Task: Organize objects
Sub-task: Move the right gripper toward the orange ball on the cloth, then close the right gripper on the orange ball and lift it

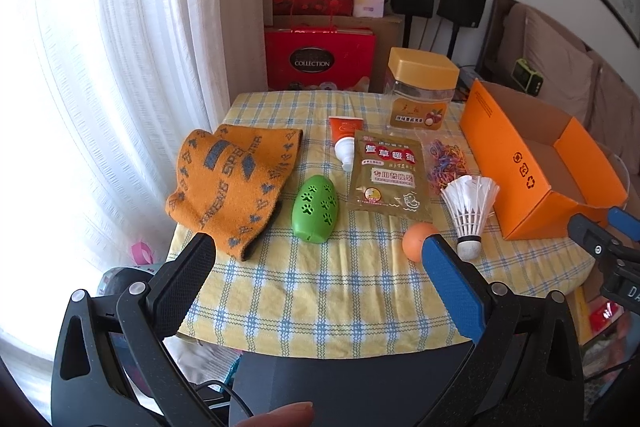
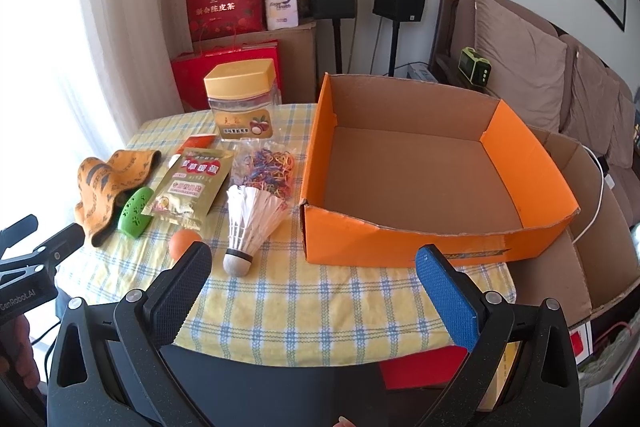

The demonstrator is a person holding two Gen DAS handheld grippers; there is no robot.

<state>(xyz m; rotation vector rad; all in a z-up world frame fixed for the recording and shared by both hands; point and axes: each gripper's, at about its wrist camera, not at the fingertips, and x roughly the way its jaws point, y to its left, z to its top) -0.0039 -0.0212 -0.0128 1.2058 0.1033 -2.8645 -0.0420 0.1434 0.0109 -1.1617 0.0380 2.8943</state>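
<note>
Near the middle of the right wrist view, the shuttlecock (image 2: 250, 223) is seen lying on the checked tablecloth (image 2: 320, 299), just beside the empty orange box (image 2: 436, 239) & the small orange ball (image 2: 182, 241). Both the left gripper (image 1: 316, 259) & the right gripper (image 2: 314, 267) are held wide open w/ nothing in them. The shuttlecock should prob. be pinched by its cork end so the feathers aren't squashed, then lowered into the box.
</note>
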